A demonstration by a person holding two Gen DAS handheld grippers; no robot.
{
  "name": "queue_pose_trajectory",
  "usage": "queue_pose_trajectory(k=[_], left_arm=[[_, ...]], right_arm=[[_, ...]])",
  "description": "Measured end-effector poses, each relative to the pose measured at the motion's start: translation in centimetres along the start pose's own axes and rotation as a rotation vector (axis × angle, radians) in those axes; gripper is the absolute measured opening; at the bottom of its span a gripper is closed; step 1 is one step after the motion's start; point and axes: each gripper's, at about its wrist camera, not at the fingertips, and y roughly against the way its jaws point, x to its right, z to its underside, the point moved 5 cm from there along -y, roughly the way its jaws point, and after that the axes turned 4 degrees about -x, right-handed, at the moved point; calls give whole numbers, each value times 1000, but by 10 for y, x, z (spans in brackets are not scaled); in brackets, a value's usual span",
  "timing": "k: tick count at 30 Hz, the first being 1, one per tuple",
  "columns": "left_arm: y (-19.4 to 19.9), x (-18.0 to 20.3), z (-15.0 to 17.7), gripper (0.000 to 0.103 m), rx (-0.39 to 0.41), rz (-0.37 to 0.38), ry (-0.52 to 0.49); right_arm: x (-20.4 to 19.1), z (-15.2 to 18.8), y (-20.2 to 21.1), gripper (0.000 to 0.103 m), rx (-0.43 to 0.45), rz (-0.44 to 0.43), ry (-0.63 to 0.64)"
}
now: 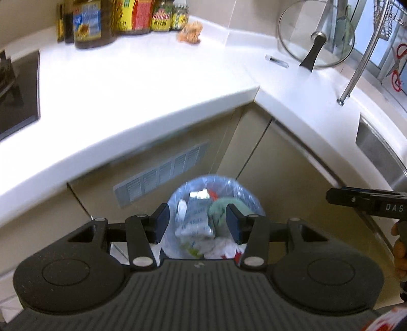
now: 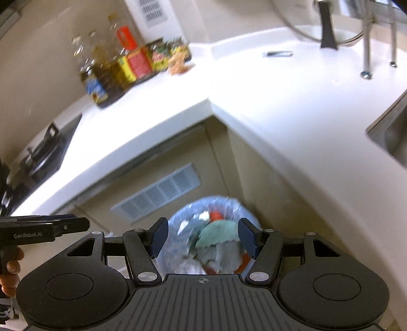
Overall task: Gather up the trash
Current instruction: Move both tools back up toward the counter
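Both grippers, left [image 1: 197,222] and right [image 2: 202,238], hang with fingers spread and empty. A crumpled wrapper [image 1: 190,31] lies upper centre on the counter [image 1: 152,84], far beyond both. The full trash bag [image 1: 211,219] sits below.

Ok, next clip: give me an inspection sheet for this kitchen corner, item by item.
Surface: white L-shaped countertop, mostly bare.
Job's things: trash bin lined with a clear bag, on the floor in the cabinet corner, holding wrappers, paper and a green cloth.
Clutter: crumpled wrapper beside the bottles; small flat item near the glass lid.
Grippers: left gripper and right gripper both open, empty, above the bin.
Cables: nothing seen.
Surroundings: stove, sink, cabinet vent.
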Motion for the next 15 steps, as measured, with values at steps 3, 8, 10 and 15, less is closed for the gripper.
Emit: queue_pose_trajectory(k=[3, 8, 10, 15], left_arm=[[4, 1, -16, 45, 26, 6, -4], [3, 4, -48, 45, 80, -8, -15], [1, 3, -63, 45, 103, -25, -12], [-5, 1, -103, 45, 160, -83, 14]], right_arm=[[7, -13, 8, 61, 28, 9, -20], [24, -47, 15, 61, 87, 36, 0], [33, -62, 15, 61, 112, 39, 7], [65, -110, 6, 61, 154, 46, 49]])
